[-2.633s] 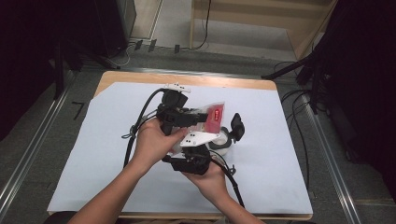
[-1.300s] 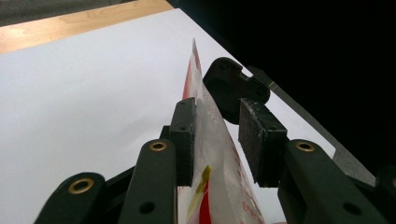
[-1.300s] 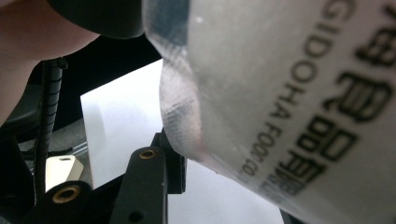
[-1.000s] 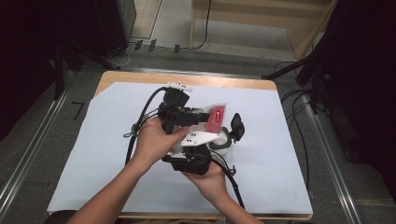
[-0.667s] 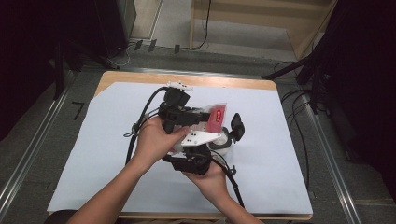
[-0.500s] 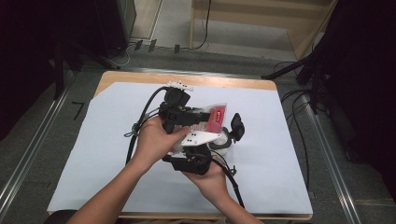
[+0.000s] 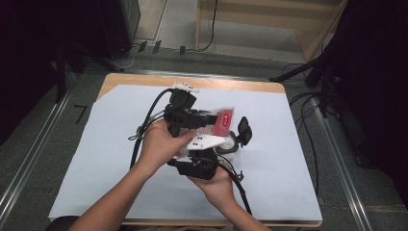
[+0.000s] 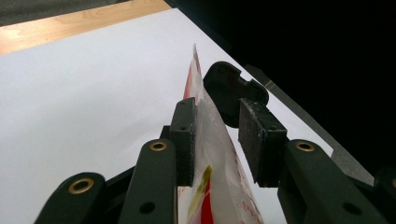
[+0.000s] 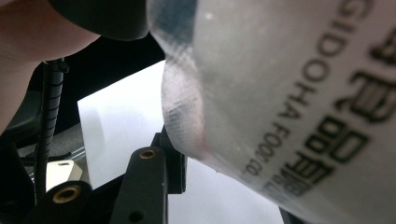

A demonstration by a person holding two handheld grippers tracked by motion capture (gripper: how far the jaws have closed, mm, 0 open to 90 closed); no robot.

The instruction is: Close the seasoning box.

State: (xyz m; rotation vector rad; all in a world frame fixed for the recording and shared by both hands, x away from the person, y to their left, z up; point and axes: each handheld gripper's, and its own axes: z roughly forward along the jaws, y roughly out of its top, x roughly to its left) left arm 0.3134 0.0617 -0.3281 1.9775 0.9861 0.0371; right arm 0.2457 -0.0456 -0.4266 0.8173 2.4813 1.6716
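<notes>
Above the middle of the paper-covered desk (image 7: 96, 159), the left hand-held gripper (image 8: 217, 135) and right hand-held gripper (image 7: 197, 166) each clamp the same plastic snack packet (image 7: 222, 121), unmoved from a moment ago, suggesting tearing has not begun.

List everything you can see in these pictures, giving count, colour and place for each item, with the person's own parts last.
packet: one, clear with red print, held up over mid table between both claws
sheet: one, white, covering the table top
table: one, light wood, edge showing beyond the sheet
floor cables: several, black, right of the table
left claw: one, black, jaws either side of the packet, a gap at one pad
right claw: one, black, packet close against it
hands: two, mid table, each holding a claw
</notes>
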